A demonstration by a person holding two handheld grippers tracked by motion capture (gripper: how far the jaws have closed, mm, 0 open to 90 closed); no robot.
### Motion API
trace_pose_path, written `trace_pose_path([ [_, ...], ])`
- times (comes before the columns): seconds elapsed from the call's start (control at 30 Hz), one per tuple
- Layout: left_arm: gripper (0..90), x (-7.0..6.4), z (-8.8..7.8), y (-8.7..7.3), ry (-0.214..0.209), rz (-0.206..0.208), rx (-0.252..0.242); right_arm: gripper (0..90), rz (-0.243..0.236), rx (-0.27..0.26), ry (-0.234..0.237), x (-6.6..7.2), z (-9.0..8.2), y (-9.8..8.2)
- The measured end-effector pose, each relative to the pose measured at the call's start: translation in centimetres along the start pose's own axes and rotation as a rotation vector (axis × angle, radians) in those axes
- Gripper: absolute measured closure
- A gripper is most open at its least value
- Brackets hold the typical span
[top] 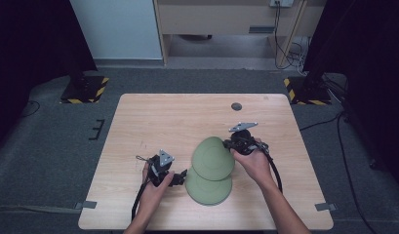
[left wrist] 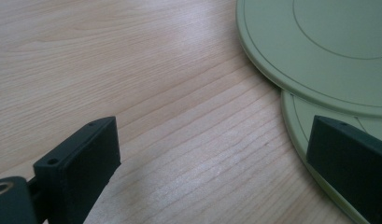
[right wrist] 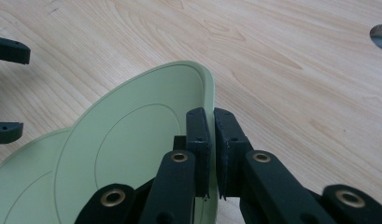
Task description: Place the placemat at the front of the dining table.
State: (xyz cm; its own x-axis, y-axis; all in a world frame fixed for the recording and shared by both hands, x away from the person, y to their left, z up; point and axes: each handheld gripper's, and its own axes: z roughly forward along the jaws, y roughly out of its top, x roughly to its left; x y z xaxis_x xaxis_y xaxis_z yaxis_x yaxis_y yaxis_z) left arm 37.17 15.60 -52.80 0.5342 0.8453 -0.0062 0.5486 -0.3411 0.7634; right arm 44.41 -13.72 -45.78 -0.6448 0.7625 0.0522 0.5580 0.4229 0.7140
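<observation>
- Right tongs (right wrist: 210,154) pinch the rim of the upper plate (top: 213,157), tilted over the lower plate (top: 208,187); that thin edge grip might slip.
- Left tongs (left wrist: 216,158) gape beside the lower plate, possibly nudging it along the bench (top: 153,122).

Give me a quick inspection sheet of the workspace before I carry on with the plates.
Surface: wooden table, bare apart from a small dark disc near the far edge.
Job's things: two green plates; upper plate tilted, overlapping the lower plate, which lies flat.
Clutter: nothing seen.
Grippers: right gripper shut on the upper plate's rim; left gripper open beside the lower plate.
Cables: one trails from each gripper toward the person; more lie on the floor far right.
Surroundings: grey carpet, hazard-striped stand bases, wooden furniture behind.
</observation>
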Motion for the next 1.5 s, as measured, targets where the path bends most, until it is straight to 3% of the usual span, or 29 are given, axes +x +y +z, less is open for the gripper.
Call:
trace_pose_path([
  [0.37,2.2,0.2,-0.1,-0.1,0.001,0.001,0.002,85.9,-0.015,0.000,-0.001,0.2,-0.6,1.5],
  [0.97,2.3,0.3,0.1,-0.2,-0.003,-0.008,0.003,86.1,-0.013,-0.052,0.013,0.2,-2.0,4.7],
  [1.5,2.3,0.4,0.1,-0.3,-0.010,-0.010,0.008,86.1,0.002,-0.058,0.010,-0.2,-1.8,5.2],
])
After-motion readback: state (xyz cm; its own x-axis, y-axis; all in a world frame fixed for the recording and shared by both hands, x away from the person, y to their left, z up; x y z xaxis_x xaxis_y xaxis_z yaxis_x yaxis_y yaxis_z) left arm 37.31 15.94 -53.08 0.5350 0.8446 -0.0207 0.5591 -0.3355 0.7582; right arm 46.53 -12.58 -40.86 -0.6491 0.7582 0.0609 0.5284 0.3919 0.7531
